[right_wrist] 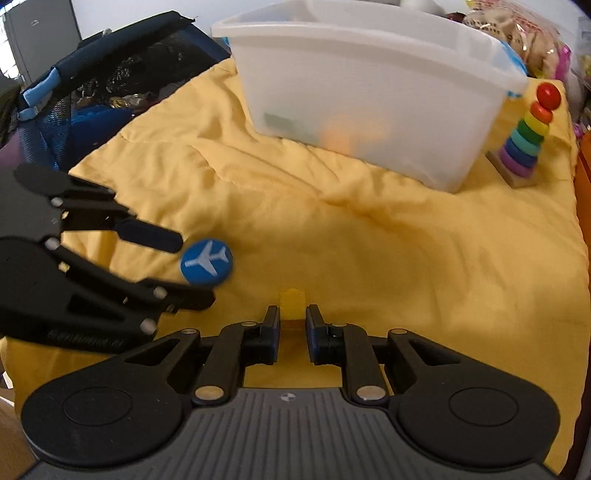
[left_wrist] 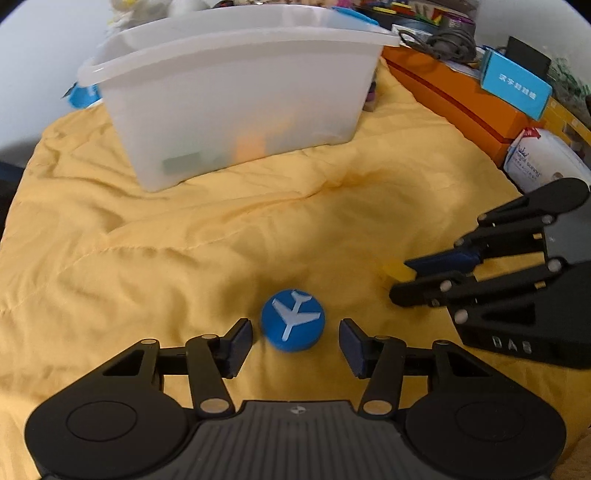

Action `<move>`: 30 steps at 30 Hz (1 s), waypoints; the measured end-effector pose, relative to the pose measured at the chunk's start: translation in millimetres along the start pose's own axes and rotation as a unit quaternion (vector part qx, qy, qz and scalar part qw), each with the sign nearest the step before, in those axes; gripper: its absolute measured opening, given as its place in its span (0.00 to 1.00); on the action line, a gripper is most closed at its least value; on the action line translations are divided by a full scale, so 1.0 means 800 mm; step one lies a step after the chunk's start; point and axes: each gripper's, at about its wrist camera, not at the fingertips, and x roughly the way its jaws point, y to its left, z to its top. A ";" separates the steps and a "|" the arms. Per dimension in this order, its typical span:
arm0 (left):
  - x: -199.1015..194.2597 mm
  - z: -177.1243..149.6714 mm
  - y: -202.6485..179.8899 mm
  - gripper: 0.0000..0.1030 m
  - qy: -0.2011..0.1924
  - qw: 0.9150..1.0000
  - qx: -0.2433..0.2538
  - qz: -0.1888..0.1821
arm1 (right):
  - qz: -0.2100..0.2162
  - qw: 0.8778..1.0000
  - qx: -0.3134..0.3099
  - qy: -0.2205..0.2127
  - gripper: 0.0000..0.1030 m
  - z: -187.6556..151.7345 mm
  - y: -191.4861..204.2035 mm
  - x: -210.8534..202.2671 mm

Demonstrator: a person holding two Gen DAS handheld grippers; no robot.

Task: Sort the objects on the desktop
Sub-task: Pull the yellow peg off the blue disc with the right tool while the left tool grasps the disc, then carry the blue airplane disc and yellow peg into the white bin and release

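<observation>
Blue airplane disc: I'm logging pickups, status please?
Left gripper open, pads either side of blue airplane disc, not touching. Right gripper shut on yellow piece. Clear bin beyond, cloth between bare.

A crumpled yellow quilted cloth covers the whole work surface, creased into soft folds and evenly lit without hard shadows. At twelve o'clock in the left wrist view a plain white wall rises behind the clutter. At two o'clock a long orange cardboard box runs along the cloth's edge, a light-blue printed carton resting on top of it. In the right wrist view a dark navy mesh fabric bin stands at ten o'clock, a grey cabinet at eleven o'clock behind it.
</observation>
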 end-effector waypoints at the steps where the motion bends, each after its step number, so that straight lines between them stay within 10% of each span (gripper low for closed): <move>1: 0.003 0.001 -0.001 0.53 0.001 1.000 0.003 0.001 | -0.002 1.000 -0.002 0.000 0.17 -0.002 0.001 0.000; 4: 0.003 0.001 -0.004 0.40 -0.001 1.000 0.012 0.009 | -0.006 1.000 0.001 -0.002 0.19 -0.008 0.001 0.000; 15: -0.064 0.043 0.005 0.40 -0.065 0.998 0.011 0.003 | -0.005 1.000 -0.004 -0.016 0.17 0.006 0.001 -0.012; 30: -0.142 0.205 0.053 0.40 -0.210 0.976 0.031 0.048 | -0.058 0.982 0.002 -0.180 0.17 0.178 -0.056 -0.113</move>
